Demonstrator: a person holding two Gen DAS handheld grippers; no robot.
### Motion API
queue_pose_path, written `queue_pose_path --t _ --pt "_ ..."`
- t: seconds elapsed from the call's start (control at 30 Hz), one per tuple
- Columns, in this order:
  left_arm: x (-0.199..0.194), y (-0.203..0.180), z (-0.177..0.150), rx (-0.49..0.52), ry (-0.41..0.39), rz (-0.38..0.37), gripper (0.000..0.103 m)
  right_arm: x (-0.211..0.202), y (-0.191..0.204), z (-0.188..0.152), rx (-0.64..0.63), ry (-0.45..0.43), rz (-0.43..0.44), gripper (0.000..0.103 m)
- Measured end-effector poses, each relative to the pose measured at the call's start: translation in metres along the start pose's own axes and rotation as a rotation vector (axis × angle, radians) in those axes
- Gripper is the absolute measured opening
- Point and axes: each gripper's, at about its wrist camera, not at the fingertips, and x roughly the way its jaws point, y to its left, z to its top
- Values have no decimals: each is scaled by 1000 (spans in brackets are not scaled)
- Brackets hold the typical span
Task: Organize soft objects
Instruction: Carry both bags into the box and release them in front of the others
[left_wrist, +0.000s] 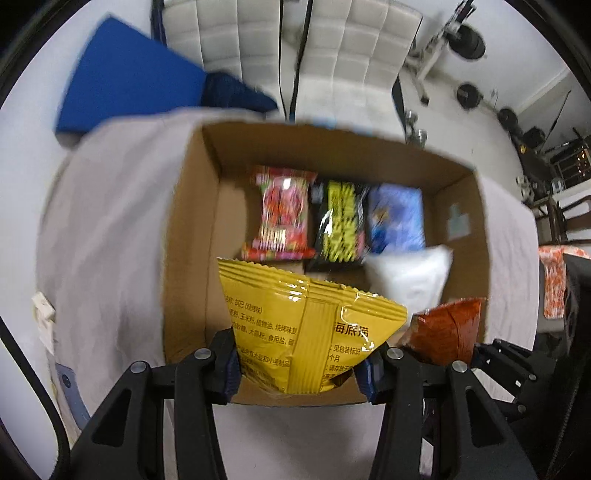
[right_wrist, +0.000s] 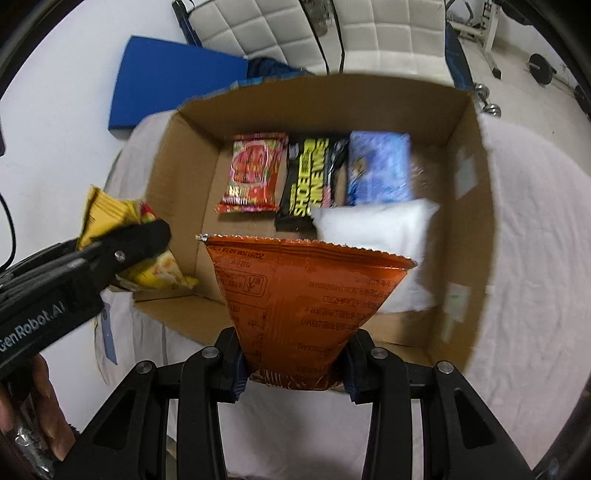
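Observation:
My left gripper (left_wrist: 297, 365) is shut on a yellow snack bag (left_wrist: 303, 325) and holds it over the near edge of an open cardboard box (left_wrist: 192, 236). My right gripper (right_wrist: 293, 363) is shut on an orange snack bag (right_wrist: 299, 295), also above the box (right_wrist: 461, 229). The orange bag shows in the left wrist view (left_wrist: 447, 332) at the right, and the yellow bag (right_wrist: 110, 218) with the left gripper (right_wrist: 144, 243) shows at the left of the right wrist view. Inside the box lie a red packet (right_wrist: 255, 173), a black-and-yellow packet (right_wrist: 310, 177), a blue packet (right_wrist: 380, 168) and a white pillow-like pouch (right_wrist: 376, 236).
The box stands on a table covered with a pale cloth (right_wrist: 535, 240). A blue mat (left_wrist: 125, 77) and a white padded chair (left_wrist: 332, 48) are behind it. Gym weights (left_wrist: 469, 40) lie on the floor at the far right.

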Motion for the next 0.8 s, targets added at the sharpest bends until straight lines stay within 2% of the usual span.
queue_pose_path --t 0.17,0.43,0.8 --pt "45 17 0 -23 120 -24 46 42 5 5 17 50 10 42" --pt "94 31 2 -27 238 -38 46 88 11 12 27 97 4 42" --pt "118 37 0 -33 287 -34 47 122 19 18 18 131 -20 43"
